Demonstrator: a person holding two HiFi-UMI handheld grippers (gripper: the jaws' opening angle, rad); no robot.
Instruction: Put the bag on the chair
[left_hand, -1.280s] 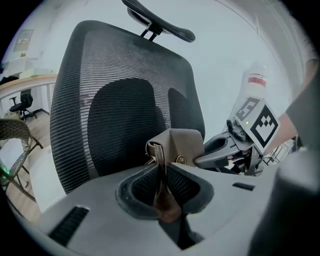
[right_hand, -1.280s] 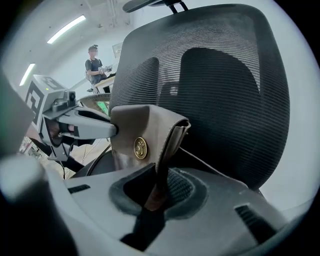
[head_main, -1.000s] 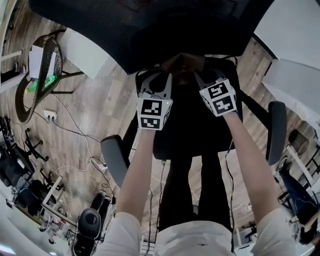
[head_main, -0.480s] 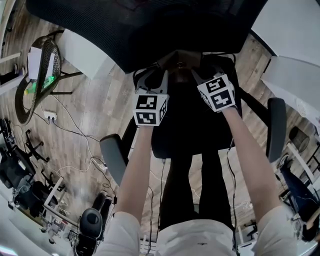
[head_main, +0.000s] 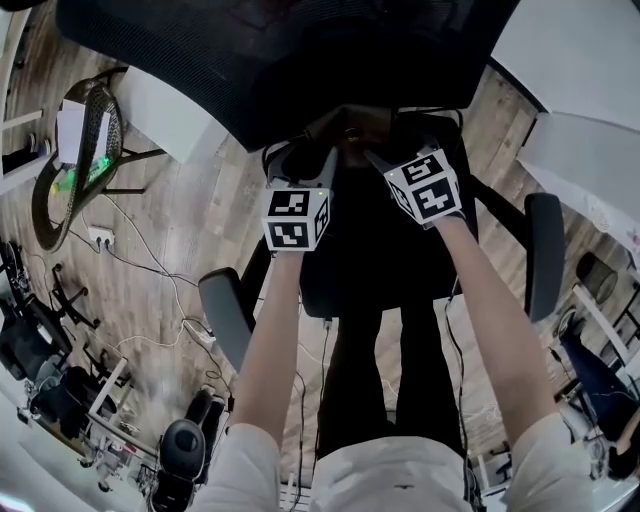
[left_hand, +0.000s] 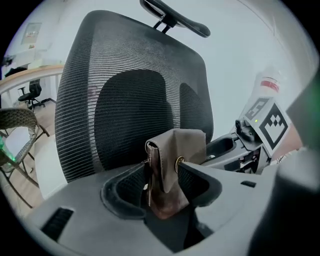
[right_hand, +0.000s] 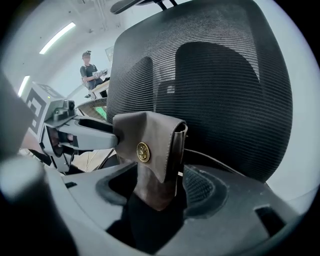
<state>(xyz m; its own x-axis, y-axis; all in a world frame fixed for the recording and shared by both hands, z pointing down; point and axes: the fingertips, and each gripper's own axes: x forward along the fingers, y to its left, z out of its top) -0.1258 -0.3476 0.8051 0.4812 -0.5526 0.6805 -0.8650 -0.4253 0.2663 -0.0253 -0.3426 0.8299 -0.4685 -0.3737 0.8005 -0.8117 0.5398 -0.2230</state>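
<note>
The brown bag (left_hand: 175, 150) stands up straight just in front of the back of the black chair (head_main: 390, 260), over the seat. Its bottom is hidden behind the claws, so I cannot tell if it sits on the seat. The left claw (left_hand: 162, 172) is wide. Its jaws have just been opening, and the bag is between them, with a jaw close at each side but not squeezing it. The right claw (right_hand: 155, 182) is wide too. Its jaws have just been opening, and the same bag is between them, with a gap at each side. A little gold button (right_hand: 143, 151) shines on the bag's flap. From above, both claws sit side by side over the seat and point at the chair's back, and the two armrests (head_main: 228, 315) stick out at the chair's sides.
</note>
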